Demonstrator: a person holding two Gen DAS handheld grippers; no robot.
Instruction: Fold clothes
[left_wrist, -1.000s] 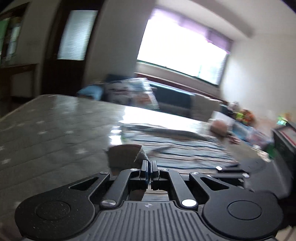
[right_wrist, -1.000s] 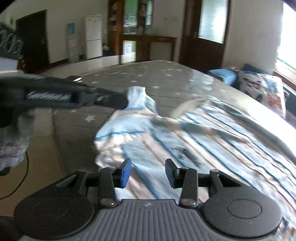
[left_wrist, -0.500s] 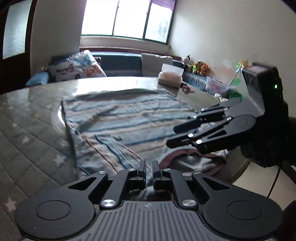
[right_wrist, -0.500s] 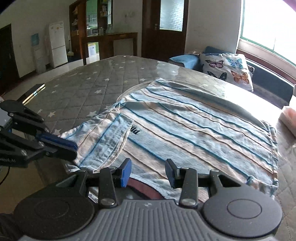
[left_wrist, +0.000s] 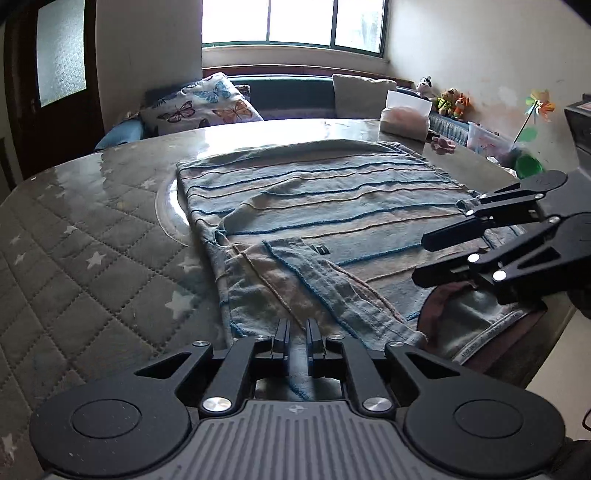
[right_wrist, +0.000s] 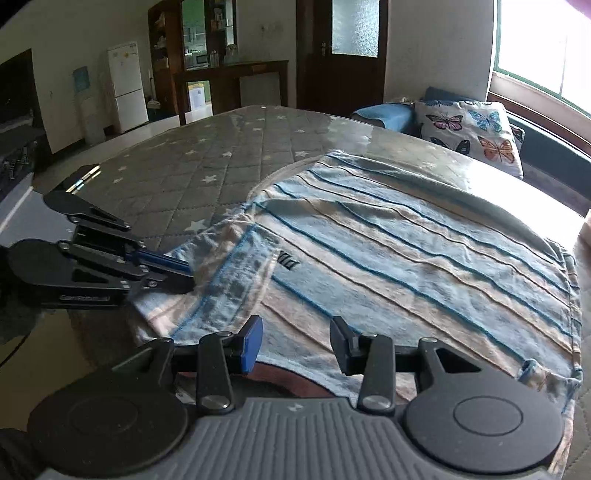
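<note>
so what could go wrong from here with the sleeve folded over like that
1. The left gripper is opening with the folded sleeve between its jaws; cloth could snag on a pad and drag the fold out as it pulls away.
2. The striped shirt has its collar end at the near edge of the quilted mattress, so a tug might slide it off.
3. The right gripper hovers open close above the collar and could ruffle it.

Blue-striped shirt, grey star-quilted mattress
</note>
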